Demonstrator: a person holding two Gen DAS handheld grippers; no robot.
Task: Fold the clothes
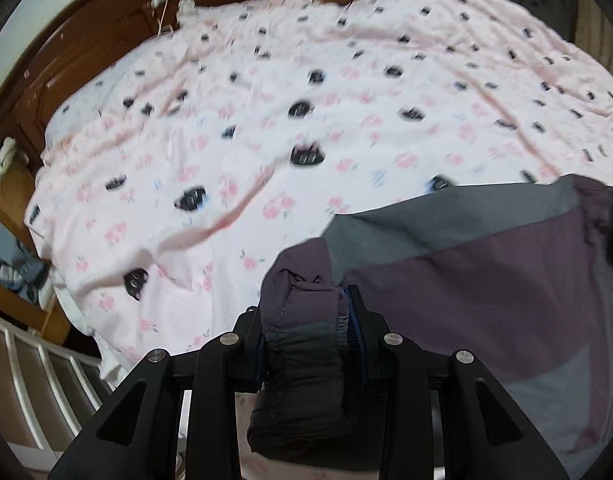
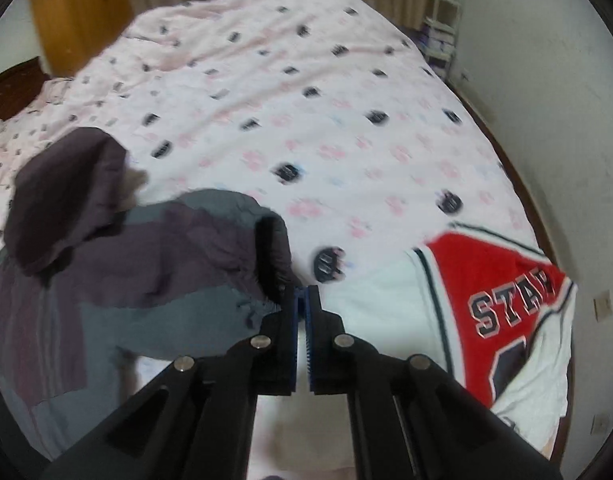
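Note:
A purple and grey garment [image 1: 486, 280] lies spread on the pink flowered bed cover [image 1: 266, 120], at the lower right of the left wrist view. My left gripper [image 1: 306, 300] is shut on a bunched fold of it, and the cloth hangs down between the fingers. In the right wrist view the same garment [image 2: 146, 260] lies rumpled at the left, one dark flap turned up. My right gripper [image 2: 306, 290] is shut with its blue pads together. No cloth shows between them, and the garment's dark edge lies against the left fingertip. A red and white jersey [image 2: 486, 280] lies at the right.
A dark wooden headboard [image 1: 86, 40] curves round the bed's far left. Loose clothes [image 1: 14, 264] are heaped on a wooden shelf beside it, above white rails [image 1: 26, 380]. A white rack [image 2: 442, 8] stands at the far corner by the wall [image 2: 546, 100].

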